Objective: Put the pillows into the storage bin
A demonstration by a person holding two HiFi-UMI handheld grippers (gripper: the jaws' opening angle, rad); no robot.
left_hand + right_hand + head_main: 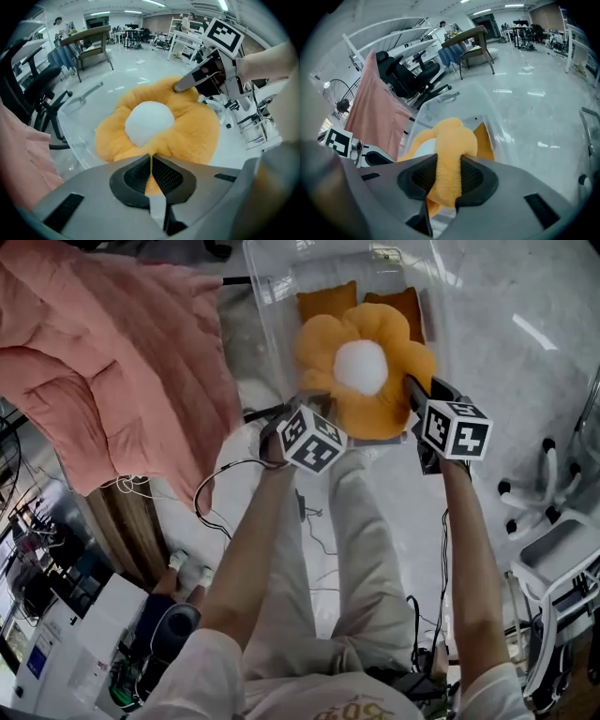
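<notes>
Overhead, the head view showed a glossy pale floor [525, 381] under a clear plastic storage bin [272, 296]. A pink quilted comforter [103, 362] hung at the left and a white wheeled chair base [539, 495] stood at the right. 2 flat orange cushions [328, 301] lay at the bin's far end, their near parts hidden by an orange flower-shaped plush pillow [394, 381] with a white centre. It was held over the bin's opening; whether it touched the bottom could not be told. The left gripper [314, 401] and the right gripper [412, 390] met its near edge, 1 on either side.

Next, the left gripper view took in an open workroom with a black office chair [37, 89]. The left gripper's [150, 161] jaws were pressed together, pinching a thin fold of the pillow's [187, 136] rim.

Last, the right gripper view cut off the bin's [497, 108] near side. The right gripper [449, 173] was clamped around a thick petal of the pillow [450, 136], its pads squeezing both sides.
</notes>
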